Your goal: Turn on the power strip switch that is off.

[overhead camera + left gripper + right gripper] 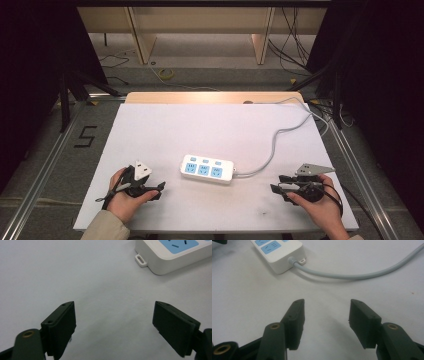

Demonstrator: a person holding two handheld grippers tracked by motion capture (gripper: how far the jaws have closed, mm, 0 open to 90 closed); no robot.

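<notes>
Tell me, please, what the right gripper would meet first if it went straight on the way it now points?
Probably the grey cable, which crosses ahead of the open right gripper beside the power strip; depth is unclear.

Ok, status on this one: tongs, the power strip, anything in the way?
Left tongs open, empty, on the table. Right tongs open, empty. Power strip flat between them, untouched, cable trailing toward the far right. Nothing in the way.

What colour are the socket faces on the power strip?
Light blue, set in a white power strip; clearest in the high view.
</notes>
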